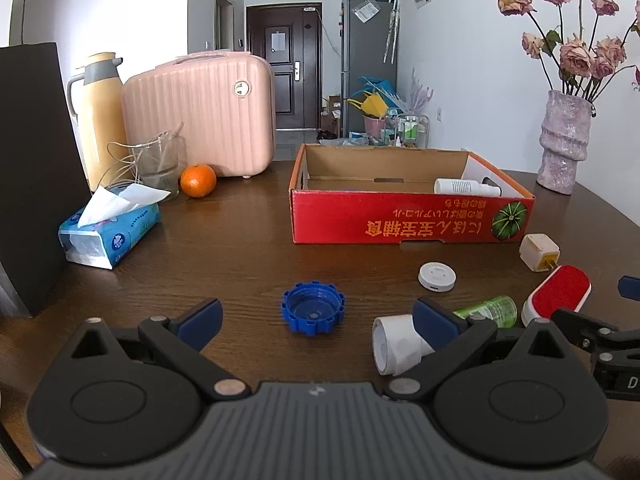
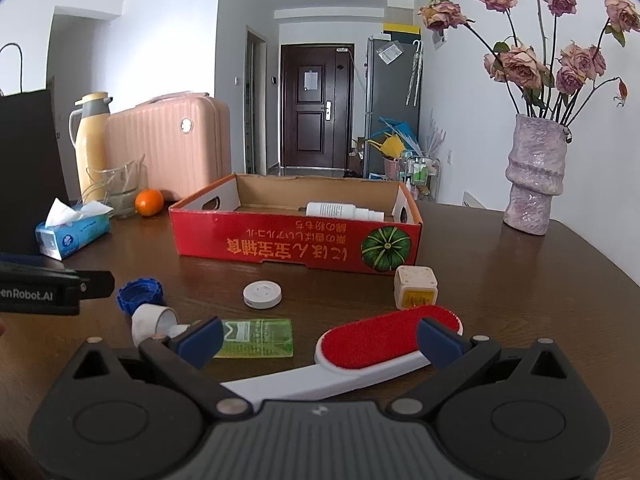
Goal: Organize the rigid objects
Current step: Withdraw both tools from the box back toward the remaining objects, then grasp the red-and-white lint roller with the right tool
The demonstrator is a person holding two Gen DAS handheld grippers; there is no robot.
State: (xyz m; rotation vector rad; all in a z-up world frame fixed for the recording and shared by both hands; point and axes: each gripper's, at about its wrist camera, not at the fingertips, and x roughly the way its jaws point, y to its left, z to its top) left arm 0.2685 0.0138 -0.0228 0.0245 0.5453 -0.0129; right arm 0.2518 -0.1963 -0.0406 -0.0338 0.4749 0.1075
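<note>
Looks like the pick-up stage: one white bottle (image 2: 331, 210) is already in the red box (image 2: 296, 246), the rest is loose on the surface (image 1: 240, 264). The left gripper (image 1: 316, 316) is wide open and empty, the blue cap (image 1: 313, 312) between its fingers, so next it'd close. The right gripper (image 2: 320, 340), also open and empty, straddles the lint brush (image 2: 384, 344).

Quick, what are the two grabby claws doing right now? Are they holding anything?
Left gripper: jaws open, holding nothing, blue cap on the table between them.
Right gripper: jaws open, holding nothing, red lint brush lying between them.
</note>
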